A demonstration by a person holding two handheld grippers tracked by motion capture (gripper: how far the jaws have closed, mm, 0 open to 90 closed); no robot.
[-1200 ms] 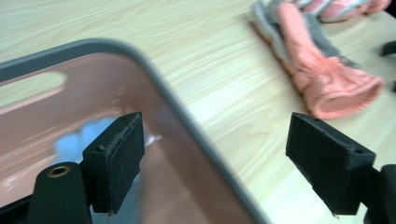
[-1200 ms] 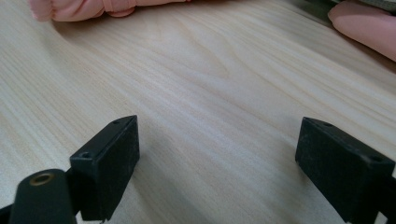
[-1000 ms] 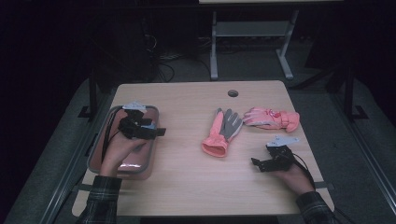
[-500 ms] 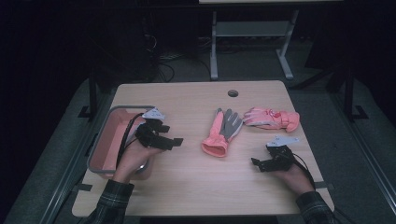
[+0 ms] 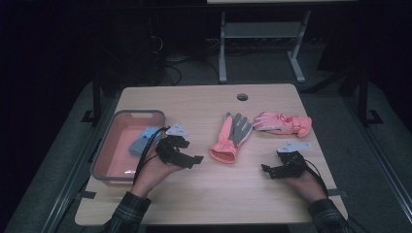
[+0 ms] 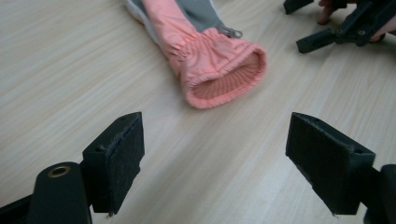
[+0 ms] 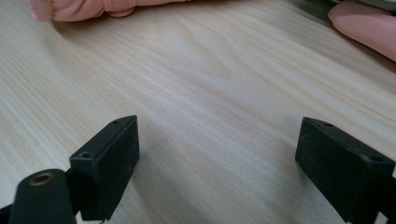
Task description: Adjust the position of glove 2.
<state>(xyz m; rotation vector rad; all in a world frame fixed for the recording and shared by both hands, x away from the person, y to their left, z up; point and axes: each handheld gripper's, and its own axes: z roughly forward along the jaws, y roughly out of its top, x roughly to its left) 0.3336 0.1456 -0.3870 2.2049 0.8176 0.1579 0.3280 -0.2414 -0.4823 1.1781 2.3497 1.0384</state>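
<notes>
Left gripper (image 5: 187, 154) sits just right of the bin (image 5: 103, 154), fingers (image 6: 116, 161) spread wide, nothing between them. Directly ahead of those fingers, a short way off on the bench (image 5: 204, 191), lies the near glove (image 5: 230, 138).

Key relation: the glove's cuff (image 6: 223, 77) faces the left fingers, its ribbed mouth gaping toward them. The long axis runs from the cuff away and slightly leftward in the left gripper view, so the fingertips of the glove are the far end. The cuff falls roughly on the midline between the two open fingers, a little right of centre. Judgement: a straight advance along the present heading should bring the cuff between the pads; a small correction to the right may be needed.

Right gripper (image 5: 281, 165) rests low on the bench, fingers (image 7: 106, 165) also wide apart and empty. Bare wood lies between and ahead of them; the second glove (image 5: 282, 123) lies beyond, across the top of the right gripper view. The near glove's cuff lies between the two grippers; the left one points at it, so I take that one for the pick.

Appearance of near glove: salmon-pink shell, grey palm panel facing up, gathered elastic cuff with ribbed pink lining, a small metal zip pull at the wrist. Lies flat, apart from the second glove, which is all pink.

A pale blue item (image 5: 144, 140) lies in the bin; cannot identify it.
</notes>
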